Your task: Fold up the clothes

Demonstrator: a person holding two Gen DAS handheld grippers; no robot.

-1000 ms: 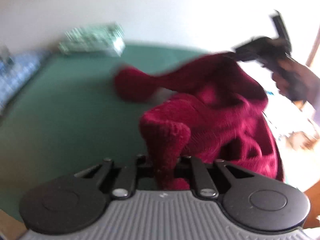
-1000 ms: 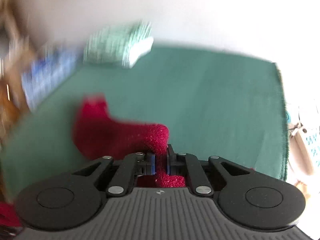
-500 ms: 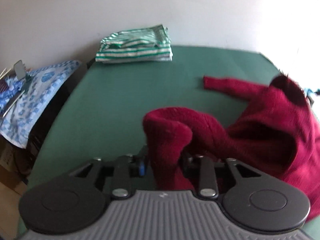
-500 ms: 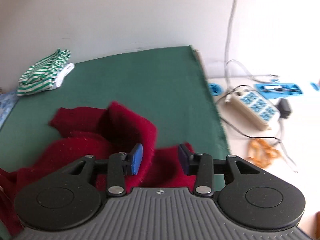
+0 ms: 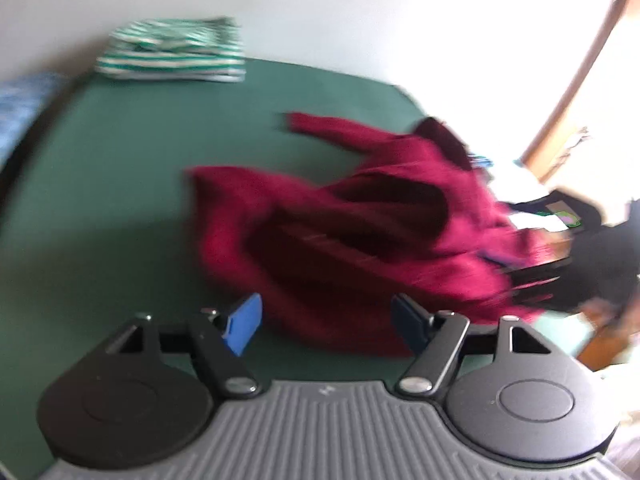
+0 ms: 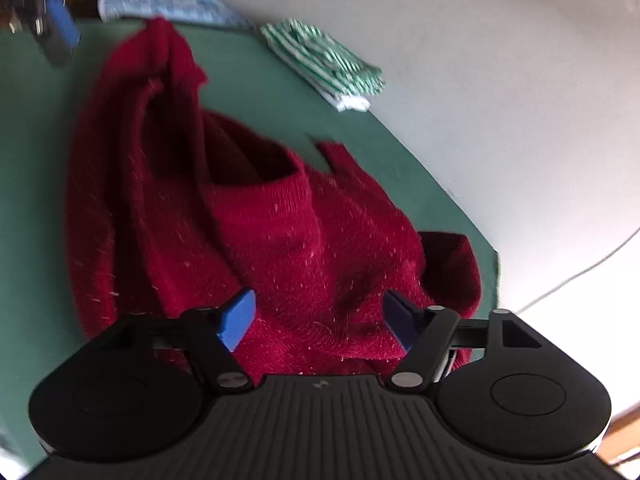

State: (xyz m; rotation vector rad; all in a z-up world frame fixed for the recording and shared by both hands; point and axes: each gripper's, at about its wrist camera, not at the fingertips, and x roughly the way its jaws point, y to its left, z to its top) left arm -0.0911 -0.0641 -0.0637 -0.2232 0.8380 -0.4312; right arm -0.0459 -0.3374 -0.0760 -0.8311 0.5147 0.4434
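Left wrist: my left claw [image 5: 326, 322] stands wide and holds nothing. The sweater [image 5: 360, 232] lies rumpled on the green table [image 5: 120, 160], just ahead of my fingers and off to their right, its near edge between the pads. One sleeve [image 5: 332, 128] runs away toward the far left. My right claw [image 5: 560, 264] shows dark at the sweater's right edge. Beyond, at the back, sits a folded striped stack [image 5: 172, 50]. Half a second ago this claw was clamped on a bunch of the knit; now the knit has dropped free and lies lower.

Right wrist: my right claw [image 6: 320, 320] is wide too, empty, poised right over the sweater [image 6: 260, 232], which stretches lengthwise away from me toward my left claw [image 6: 56, 36] at the far end. The right claw is the nearer one to the cloth. Half a second ago a fold stood up between these fingers; now it lies flat.
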